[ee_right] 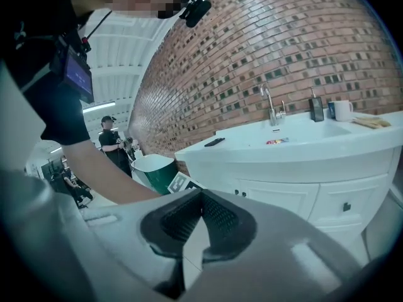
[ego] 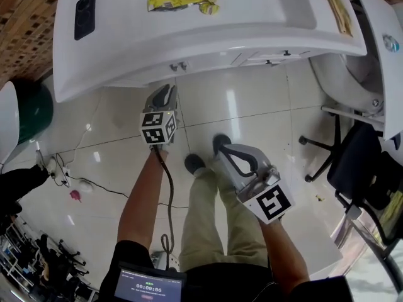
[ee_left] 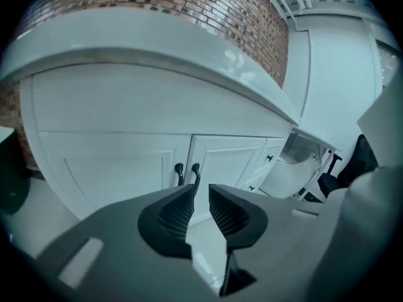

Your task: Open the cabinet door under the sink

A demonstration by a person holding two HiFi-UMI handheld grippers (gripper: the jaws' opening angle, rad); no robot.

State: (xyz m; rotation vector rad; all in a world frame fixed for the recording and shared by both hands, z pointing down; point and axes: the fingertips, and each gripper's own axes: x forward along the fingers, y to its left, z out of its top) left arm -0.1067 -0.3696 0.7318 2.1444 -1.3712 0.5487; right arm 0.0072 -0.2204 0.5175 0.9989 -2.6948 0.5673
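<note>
Under the sink [ee_right: 301,129]: the cabinet door [ee_left: 230,161] is shut and flush with the neighbour door [ee_left: 119,168]. Two black handles [ee_left: 187,172] stand side by side where the doors meet.
Bench [ego: 126,30]: white, it hangs out over the doors below the sink, so the handles sit back under its lip.
Left hand-held gripper [ee_left: 201,192]: low in front of the sink, it points at the handles but is well apart from them. Its jaws stand apart with a narrow gap, and nothing is between them.
Right hand-held gripper [ee_right: 200,197]: farther back from the sink. Its jaw tips meet and it carries nothing.
Step in hand: I judge it to be the approach of the left hand-held gripper to a handle; the door is not yet touched.
Which handle: the right one of the pair seems to belong to the door below the sink, so aim at that one alone.
How to do it well: bring the open jaws around the thin bar, close only when the bar is deep between the pads, then pull away from the sink in an arc about the hinge side.
Opening: it looks enough for one bar, with little room for error, so line up first.
Risk: catching both handles, or slipping off if the pull is straight.
</note>
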